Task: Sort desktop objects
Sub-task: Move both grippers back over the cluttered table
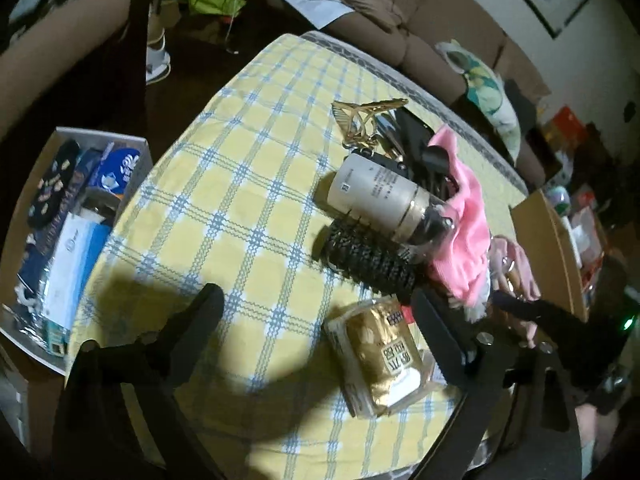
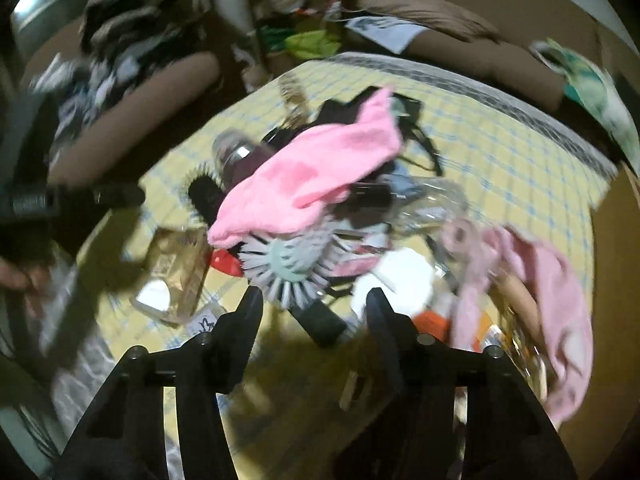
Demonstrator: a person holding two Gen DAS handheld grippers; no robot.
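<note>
My left gripper (image 1: 316, 298) is open over the yellow checked tablecloth (image 1: 240, 184), its right finger just past a gold snack packet (image 1: 384, 360). Beyond it lie a black round hairbrush (image 1: 372, 260), a white-and-gold bottle (image 1: 380, 196), a gold hair claw (image 1: 364, 120) and a pink cloth (image 1: 464, 220). In the blurred right wrist view, my right gripper (image 2: 314, 294) is open around the black handle (image 2: 324, 322) of a grey-and-teal round brush (image 2: 288, 268). There are gaps between the pads and the handle. The pink cloth (image 2: 312, 176) covers the pile behind it.
A white box (image 1: 132, 142) full of packets stands off the table's left edge. An open cardboard box (image 1: 552, 248) stands off its right edge. More pink fabric (image 2: 556, 280) and small items lie to the right. A person's arm (image 1: 60, 68) is at the far left, and a sofa (image 1: 432, 12) stands behind the table.
</note>
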